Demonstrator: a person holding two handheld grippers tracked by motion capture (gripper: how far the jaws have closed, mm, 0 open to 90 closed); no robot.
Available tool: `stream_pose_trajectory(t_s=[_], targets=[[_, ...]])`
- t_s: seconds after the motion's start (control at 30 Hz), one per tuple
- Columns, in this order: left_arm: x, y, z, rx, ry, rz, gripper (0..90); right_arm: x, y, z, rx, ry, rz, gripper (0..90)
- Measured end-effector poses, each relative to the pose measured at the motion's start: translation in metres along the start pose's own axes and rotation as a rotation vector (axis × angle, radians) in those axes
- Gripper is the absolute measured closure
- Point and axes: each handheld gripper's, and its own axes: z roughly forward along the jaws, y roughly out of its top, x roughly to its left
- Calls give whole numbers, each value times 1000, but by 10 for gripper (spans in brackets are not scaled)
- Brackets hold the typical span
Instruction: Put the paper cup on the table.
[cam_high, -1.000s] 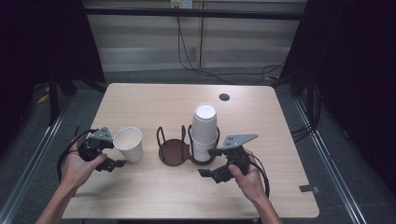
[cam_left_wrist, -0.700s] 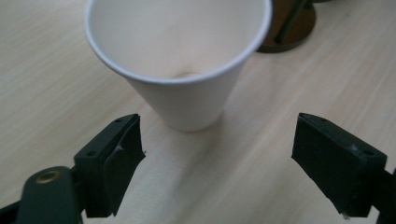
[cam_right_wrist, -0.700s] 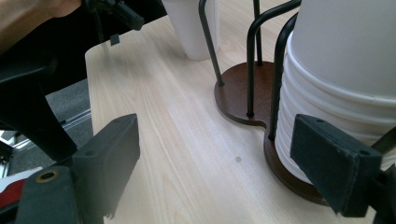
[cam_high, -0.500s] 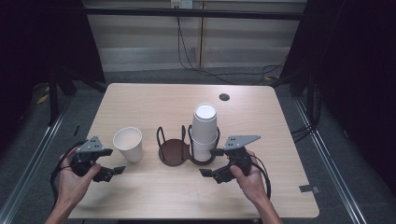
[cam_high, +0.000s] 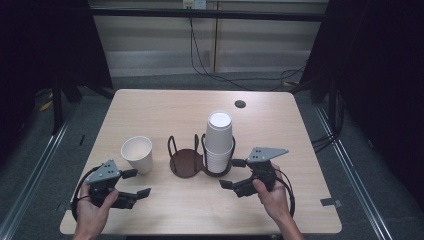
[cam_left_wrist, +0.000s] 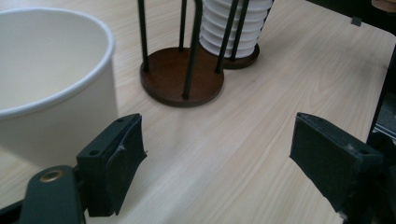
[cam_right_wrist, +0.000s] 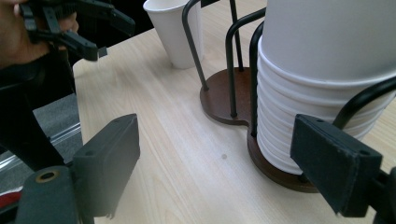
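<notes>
left tool (cam_high: 134, 183) low over the wooden bench (cam_high: 165, 107) – jaws just narrowing, empty | smooth white paper cup (cam_high: 137, 153) beside | right tool (cam_high: 233, 173) wide – empty

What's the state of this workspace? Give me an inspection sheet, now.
Surface: pale wooden table, dry, unmarked.
Job's things: single paper cup upright, left of the wire holder; stack of cups upside down in its right ring, left ring empty.
Clutter: dark round disc near the far edge.
Claws: left claw open beside the single cup, jaws just been closing, nothing between them; right claw open near the stack.
Cables: floor cables behind the table.
Surroundings: dark curtains.
</notes>
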Motion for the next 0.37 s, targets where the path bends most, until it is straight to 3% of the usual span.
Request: stream_pose_trajectory(t_s=[0.13, 0.2, 0.37], targets=[[-9, 2, 18, -42, -9, -58, 160, 5, -5, 0, 0, -6, 5, 155], [-13, 9, 26, -50, -7, -40, 160, 9, -6, 1, 7, -14, -2, 148], [-25, 15, 42, -70, -62, -13, 160, 15, -12, 1, 2, -22, 1, 144]])
